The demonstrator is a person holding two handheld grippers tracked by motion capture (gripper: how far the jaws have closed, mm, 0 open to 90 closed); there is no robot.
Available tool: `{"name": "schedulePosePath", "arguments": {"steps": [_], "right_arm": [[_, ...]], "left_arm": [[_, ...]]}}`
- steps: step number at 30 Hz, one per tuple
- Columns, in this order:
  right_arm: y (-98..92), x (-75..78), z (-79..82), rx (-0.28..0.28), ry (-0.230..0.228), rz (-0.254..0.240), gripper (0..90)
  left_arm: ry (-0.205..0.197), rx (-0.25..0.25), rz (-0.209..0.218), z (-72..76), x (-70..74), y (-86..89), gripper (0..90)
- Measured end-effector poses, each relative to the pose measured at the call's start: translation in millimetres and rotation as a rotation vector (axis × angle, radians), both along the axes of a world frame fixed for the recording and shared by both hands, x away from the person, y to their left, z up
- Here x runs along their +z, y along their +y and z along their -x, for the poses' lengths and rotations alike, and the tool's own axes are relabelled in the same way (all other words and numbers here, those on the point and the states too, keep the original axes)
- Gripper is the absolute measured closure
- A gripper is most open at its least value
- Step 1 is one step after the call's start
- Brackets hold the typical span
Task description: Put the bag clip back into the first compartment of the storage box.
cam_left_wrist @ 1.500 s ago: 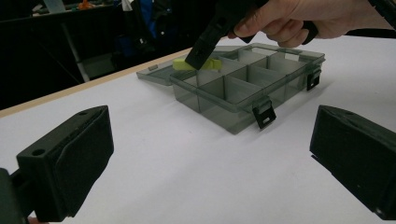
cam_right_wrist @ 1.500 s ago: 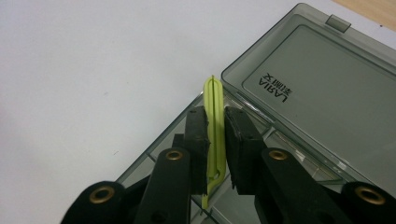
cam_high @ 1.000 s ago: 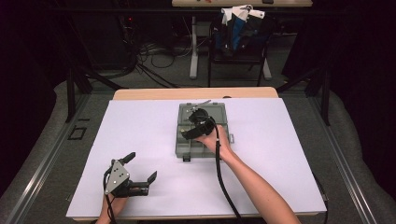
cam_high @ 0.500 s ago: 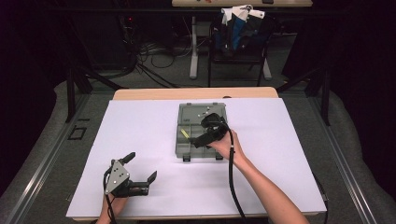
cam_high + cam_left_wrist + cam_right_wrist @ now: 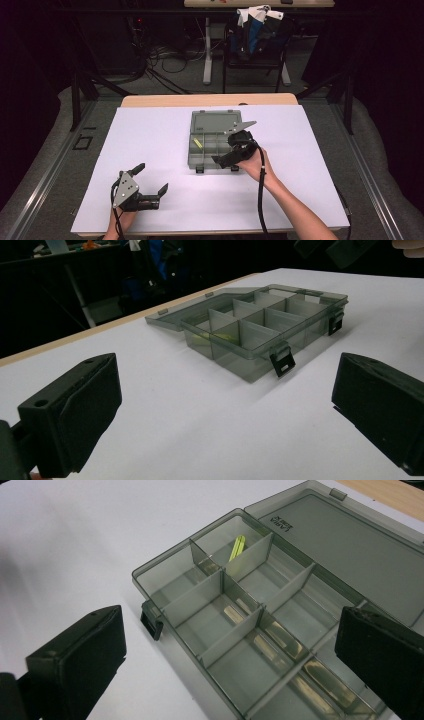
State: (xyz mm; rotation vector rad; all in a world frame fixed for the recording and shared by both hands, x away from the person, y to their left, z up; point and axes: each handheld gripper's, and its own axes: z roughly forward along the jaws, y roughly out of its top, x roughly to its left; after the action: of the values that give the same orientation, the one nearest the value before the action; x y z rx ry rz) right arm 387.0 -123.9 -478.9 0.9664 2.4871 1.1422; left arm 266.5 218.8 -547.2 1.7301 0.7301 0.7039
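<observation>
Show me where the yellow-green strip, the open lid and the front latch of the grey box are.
yellow-green strip [image 5: 238,547]: right gripper view, its middle.
open lid [image 5: 345,545]: right gripper view, its flat inner panel.
front latch [image 5: 282,362]: left gripper view, its black clip face.

Smoky grey organizer box; yellow-green strip; white table cover; black tools.

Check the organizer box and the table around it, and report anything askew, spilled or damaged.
Nothing stands out. The grey organizer box sits square on the white table cover, lid folded flat open behind it, dividers upright. One small yellow-green piece lies inside a single compartment; nothing has spilled outside, and no cracks show.
</observation>
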Motion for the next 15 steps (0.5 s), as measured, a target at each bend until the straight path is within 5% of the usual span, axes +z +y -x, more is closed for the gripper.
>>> {"name": "schedulePosePath", "arguments": {"steps": [15], "right_arm": [[-34.5,0.3,31.1,-0.019,-0.037,0.006,0.0]], "left_arm": [[-0.001,0.0,0.0,0.2,0.0,-0.3,0.0]]}}
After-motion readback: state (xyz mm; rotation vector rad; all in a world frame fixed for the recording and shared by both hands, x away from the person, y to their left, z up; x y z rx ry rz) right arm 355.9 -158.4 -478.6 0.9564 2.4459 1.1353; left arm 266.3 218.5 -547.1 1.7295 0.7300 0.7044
